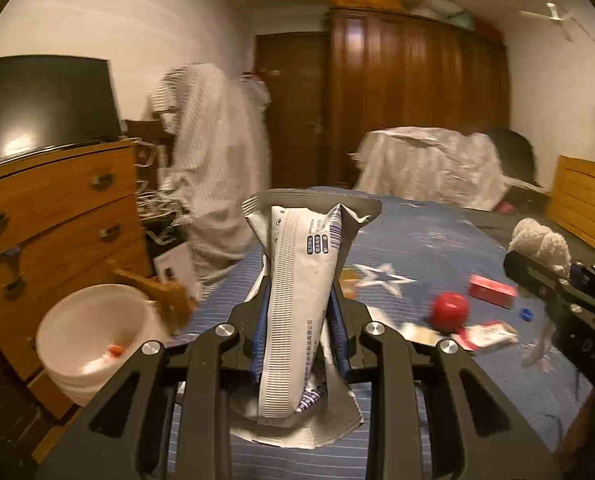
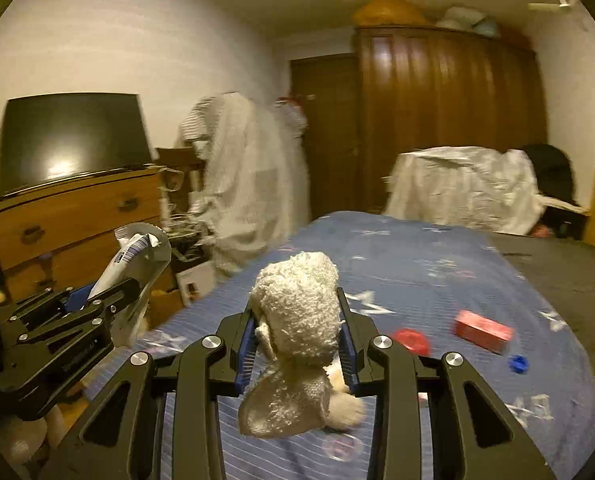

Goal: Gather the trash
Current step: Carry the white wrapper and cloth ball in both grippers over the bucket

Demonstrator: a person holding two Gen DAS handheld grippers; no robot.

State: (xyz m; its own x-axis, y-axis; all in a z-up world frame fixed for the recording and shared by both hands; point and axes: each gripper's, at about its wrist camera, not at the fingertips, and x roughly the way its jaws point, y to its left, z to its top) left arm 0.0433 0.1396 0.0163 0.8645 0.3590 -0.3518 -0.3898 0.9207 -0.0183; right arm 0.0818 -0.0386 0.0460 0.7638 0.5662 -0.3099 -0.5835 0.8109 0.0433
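Note:
My left gripper (image 1: 299, 300) is shut on a crumpled white snack wrapper (image 1: 297, 280) that stands up between its fingers; the same gripper and wrapper (image 2: 137, 256) show at the left of the right wrist view. My right gripper (image 2: 299, 328) is shut on a fluffy cream cloth (image 2: 297, 328), which also shows at the right edge of the left wrist view (image 1: 541, 242). Both hang above the blue star-patterned bed (image 1: 437, 248). On the bed lie a red round object (image 1: 449, 311), a red box (image 1: 491, 290), a blue cap (image 1: 526, 314) and a red-white packet (image 1: 487, 334).
A white bin (image 1: 93, 336) stands on the floor at the left beside a wooden dresser (image 1: 57, 216) that carries a dark screen (image 1: 45, 104). Cloth-draped furniture (image 1: 213, 168), a covered heap (image 1: 429, 164) and a dark wardrobe (image 1: 413, 92) stand farther back.

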